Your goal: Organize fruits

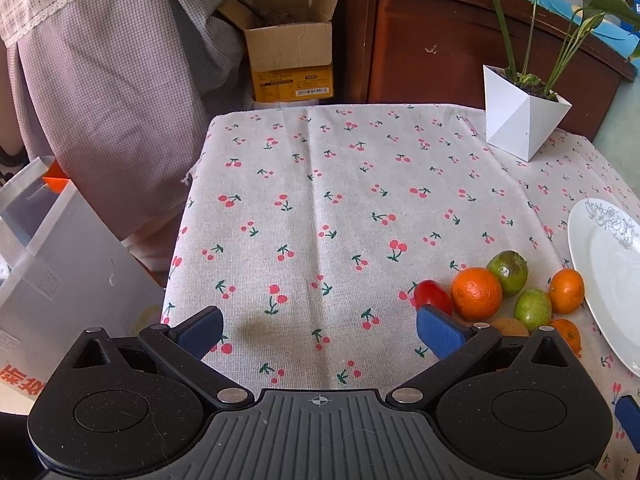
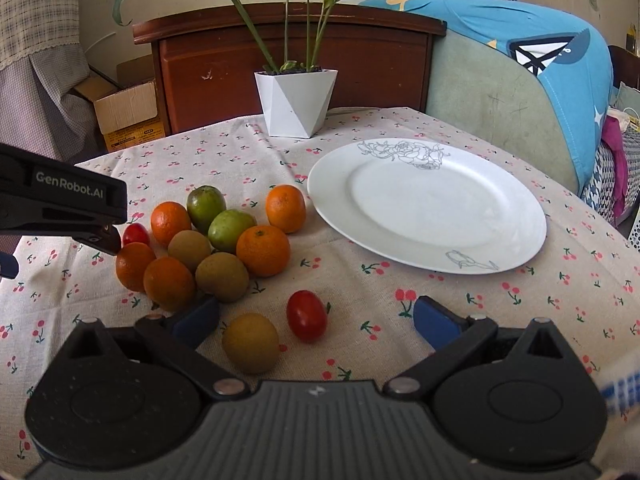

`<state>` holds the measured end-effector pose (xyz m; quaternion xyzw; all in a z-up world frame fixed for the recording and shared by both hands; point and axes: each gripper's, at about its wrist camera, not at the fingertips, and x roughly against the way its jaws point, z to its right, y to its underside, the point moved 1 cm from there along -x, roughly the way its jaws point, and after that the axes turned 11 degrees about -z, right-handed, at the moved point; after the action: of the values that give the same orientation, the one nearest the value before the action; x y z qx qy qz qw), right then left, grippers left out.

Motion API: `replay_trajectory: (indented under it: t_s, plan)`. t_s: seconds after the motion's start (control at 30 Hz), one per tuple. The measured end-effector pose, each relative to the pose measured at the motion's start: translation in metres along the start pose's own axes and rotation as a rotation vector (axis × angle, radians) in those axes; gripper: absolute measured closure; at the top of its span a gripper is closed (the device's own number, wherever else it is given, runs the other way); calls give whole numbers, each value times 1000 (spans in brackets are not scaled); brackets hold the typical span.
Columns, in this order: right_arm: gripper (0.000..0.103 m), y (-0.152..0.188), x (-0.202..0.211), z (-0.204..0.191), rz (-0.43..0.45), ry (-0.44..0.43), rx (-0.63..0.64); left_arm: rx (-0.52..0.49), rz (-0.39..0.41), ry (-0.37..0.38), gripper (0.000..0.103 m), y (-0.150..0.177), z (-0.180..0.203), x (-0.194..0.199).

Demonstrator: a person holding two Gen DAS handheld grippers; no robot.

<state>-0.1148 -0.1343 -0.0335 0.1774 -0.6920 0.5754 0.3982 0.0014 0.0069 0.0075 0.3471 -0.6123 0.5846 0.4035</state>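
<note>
A pile of fruit lies on the cherry-print cloth: several oranges [image 2: 263,250], two green fruits [image 2: 230,229], brown kiwis [image 2: 222,276] and a small tomato [image 2: 136,234]. A loose kiwi [image 2: 251,342] and a red tomato [image 2: 306,314] lie between the fingers of my open, empty right gripper [image 2: 316,320]. A white plate [image 2: 426,204] sits empty to the right. My left gripper [image 1: 320,330] is open and empty over bare cloth, left of the pile's orange [image 1: 476,293], tomato [image 1: 432,297] and green fruit [image 1: 509,272]. The plate's rim [image 1: 608,276] shows at the right of that view.
A white faceted plant pot [image 2: 296,102] stands at the table's back, also in the left wrist view [image 1: 520,120]. A cardboard box [image 1: 290,40] and wooden cabinet [image 1: 440,40] are behind the table. A sofa with blue cover [image 2: 520,80] is at right. The table's left edge [image 1: 188,208] drops off.
</note>
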Motion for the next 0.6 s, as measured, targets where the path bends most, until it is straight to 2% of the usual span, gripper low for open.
replay_trajectory:
  t_s: [0.47, 0.53, 0.6]
  plan:
    - [1, 0, 0, -1, -3, 4, 0, -61, 36, 52, 0, 3, 7, 43]
    - [1, -1, 2, 0, -21, -3, 13, -75, 41, 53, 0, 5, 7, 50]
    - [1, -5, 5, 2, -78, -17, 18, -81, 43, 59, 0, 6, 7, 55]
